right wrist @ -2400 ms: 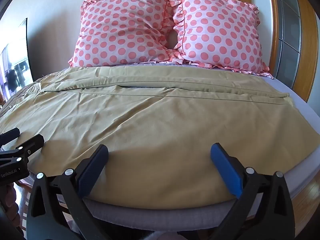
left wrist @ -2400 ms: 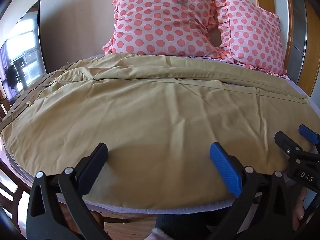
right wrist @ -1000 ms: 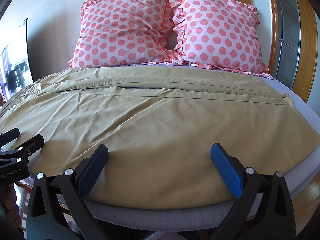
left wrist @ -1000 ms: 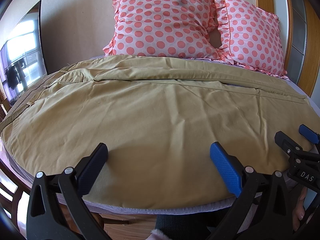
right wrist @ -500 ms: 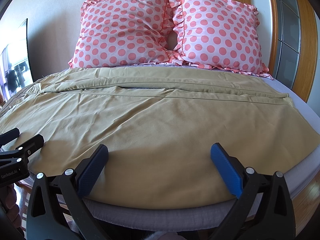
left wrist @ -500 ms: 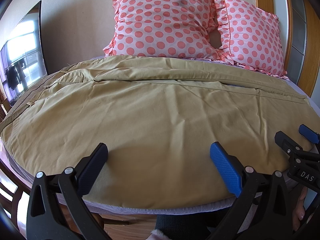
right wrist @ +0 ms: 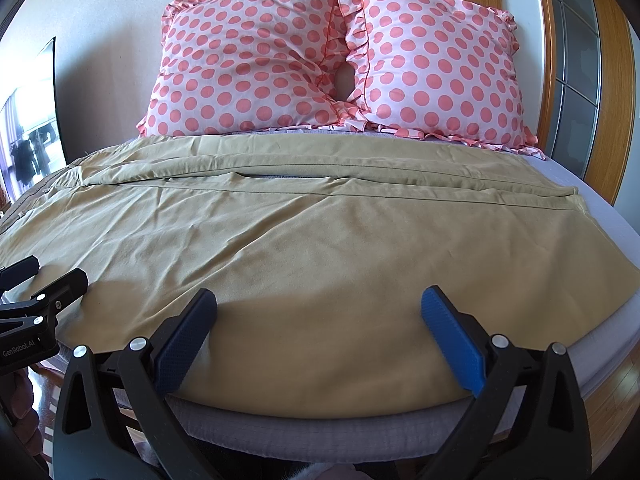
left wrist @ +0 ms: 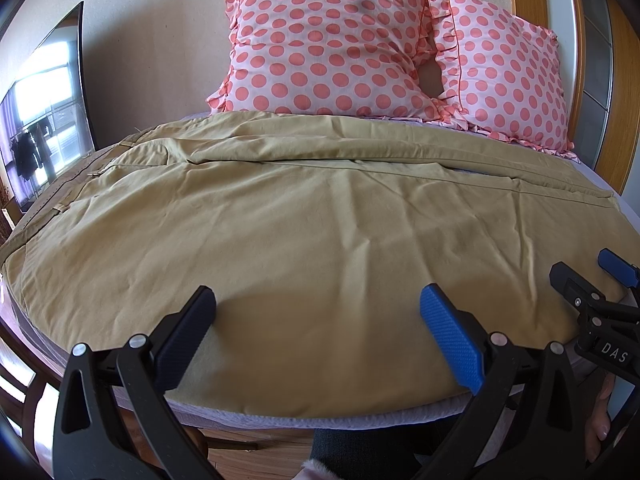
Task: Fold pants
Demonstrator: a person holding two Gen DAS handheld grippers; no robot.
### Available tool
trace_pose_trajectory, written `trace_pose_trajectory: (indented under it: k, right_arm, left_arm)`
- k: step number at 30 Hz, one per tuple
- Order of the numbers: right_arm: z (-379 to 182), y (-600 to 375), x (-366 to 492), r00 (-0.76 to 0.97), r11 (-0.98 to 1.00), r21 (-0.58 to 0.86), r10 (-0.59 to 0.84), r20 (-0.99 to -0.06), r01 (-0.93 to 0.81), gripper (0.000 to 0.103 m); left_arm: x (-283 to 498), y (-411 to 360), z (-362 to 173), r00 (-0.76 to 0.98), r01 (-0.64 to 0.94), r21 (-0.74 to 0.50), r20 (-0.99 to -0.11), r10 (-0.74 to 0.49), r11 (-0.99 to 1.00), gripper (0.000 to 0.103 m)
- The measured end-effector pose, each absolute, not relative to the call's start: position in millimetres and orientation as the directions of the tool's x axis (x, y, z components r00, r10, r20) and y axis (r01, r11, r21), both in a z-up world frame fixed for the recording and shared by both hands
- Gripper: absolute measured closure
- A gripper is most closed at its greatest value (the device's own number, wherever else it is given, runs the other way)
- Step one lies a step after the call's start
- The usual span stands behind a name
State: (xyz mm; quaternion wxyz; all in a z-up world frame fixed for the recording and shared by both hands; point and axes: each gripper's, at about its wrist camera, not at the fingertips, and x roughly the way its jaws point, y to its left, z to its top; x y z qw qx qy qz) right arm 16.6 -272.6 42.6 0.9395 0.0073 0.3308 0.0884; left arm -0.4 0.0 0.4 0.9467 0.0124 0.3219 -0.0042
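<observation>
Both grippers, left gripper (left wrist: pixel 316 322) and right gripper (right wrist: pixel 318 322), gape empty over the pants (left wrist: pixel 304 216); first fold unstarted, next pinch the six-o'clock hem.

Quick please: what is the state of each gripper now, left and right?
Left gripper: open, holding nothing, above the pants.
Right gripper: open, holding nothing.

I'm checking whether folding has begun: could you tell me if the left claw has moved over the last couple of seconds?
No. The left claw sits at the same spot over the pants, and the pillows frame identically.
</observation>
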Motion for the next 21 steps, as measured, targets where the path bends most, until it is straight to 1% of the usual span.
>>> trace_pose_trajectory:
  k: [13,21]
  right_arm:
    - [42.4,-272.7,16.2,0.766,0.984,0.072,0.171,-0.62,-0.161,0.001]
    - [39.4,-271.6,14.2,0.785,0.984,0.074,0.173,-0.595,-0.161,0.001]
  left_arm:
    - [-0.5,0.0,0.4,0.794,0.016,0.021,-0.608,0.0,1.0,0.002]
    - [-0.6,0.0,0.4,0.794,0.016,0.021,-0.607,0.0,1.0,0.002]
